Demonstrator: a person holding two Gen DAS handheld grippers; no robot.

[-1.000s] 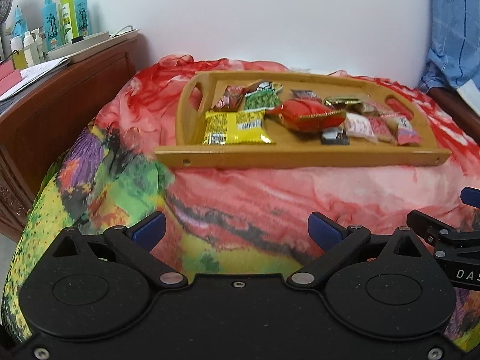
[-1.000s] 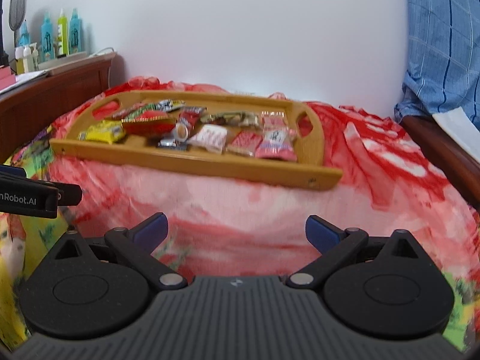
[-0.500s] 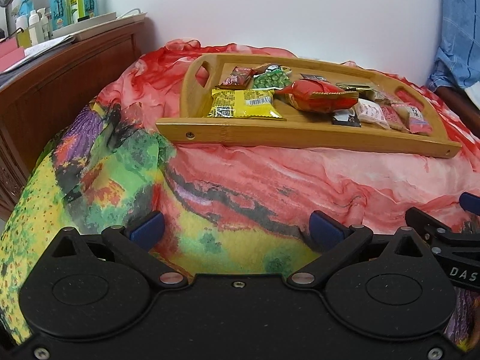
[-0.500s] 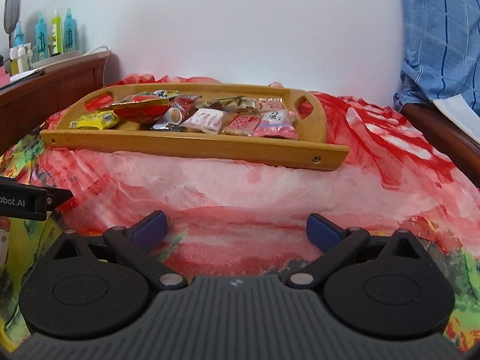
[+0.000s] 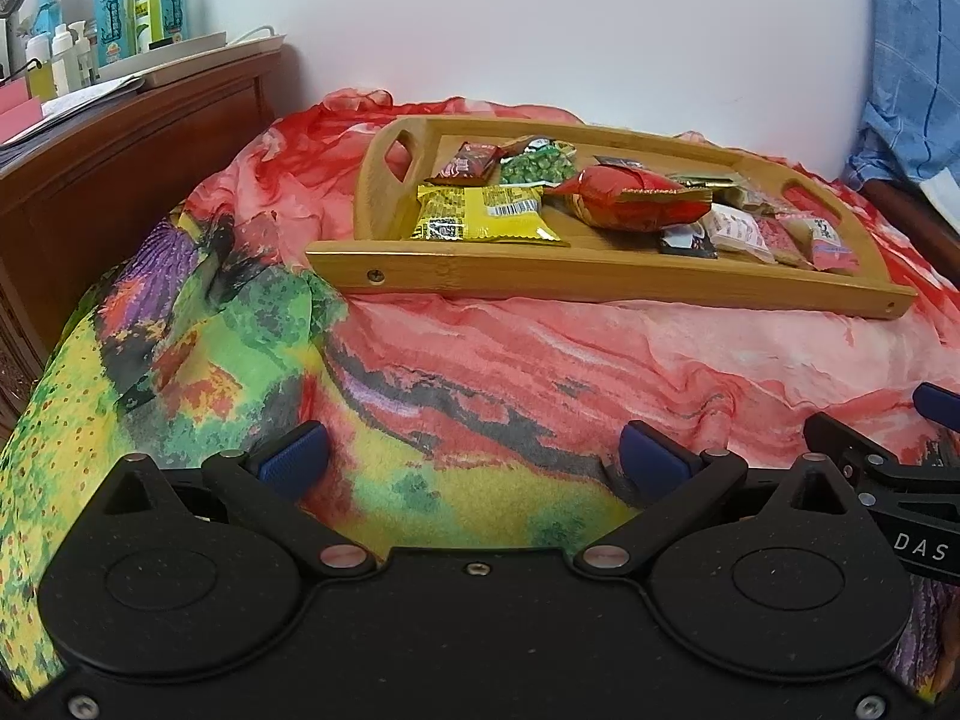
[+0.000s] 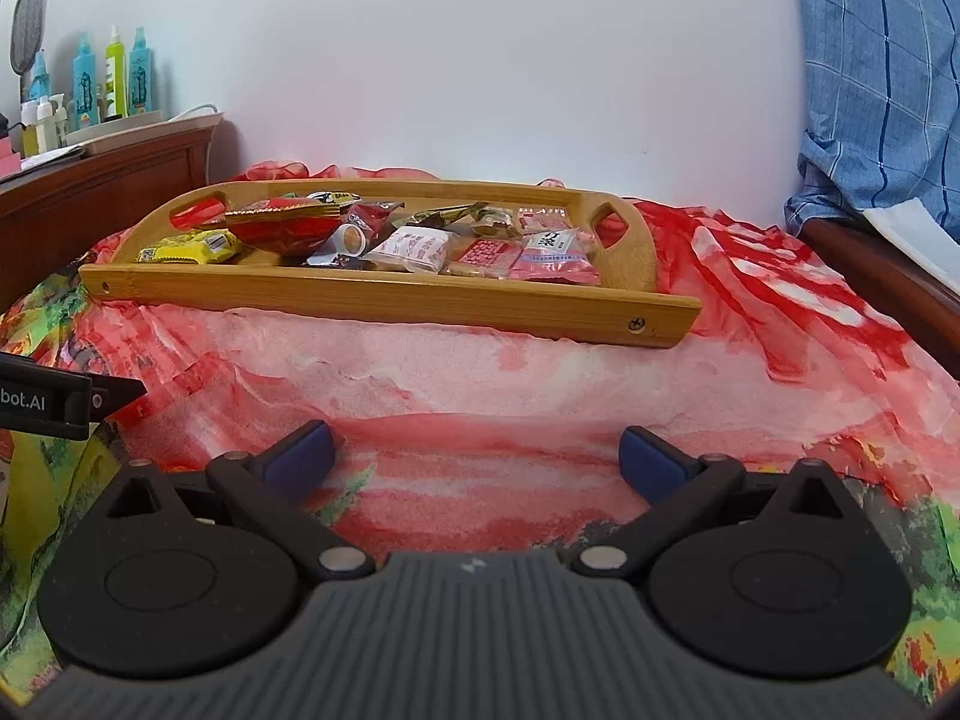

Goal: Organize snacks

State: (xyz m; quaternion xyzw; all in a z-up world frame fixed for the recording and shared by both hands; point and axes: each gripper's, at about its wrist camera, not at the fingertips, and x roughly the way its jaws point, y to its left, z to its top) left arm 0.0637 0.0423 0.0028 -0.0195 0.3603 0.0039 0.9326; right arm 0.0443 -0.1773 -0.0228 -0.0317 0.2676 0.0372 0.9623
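Snacks lay crowded in the wooden tray (image 5: 600, 282) ahead of us. Our left gripper (image 5: 474, 459) hung with its jaws spread wide and nothing between them, low over the bright patterned cloth (image 5: 480, 372); our right gripper (image 6: 477, 456) was just as wide and bare. Beyond both, well apart from them, we saw the tray resting on the cloth, with the yellow packet (image 5: 480, 213) at its left end, the red bag (image 5: 630, 201) beside it, and the pink packets (image 6: 555, 252) toward its right handle.
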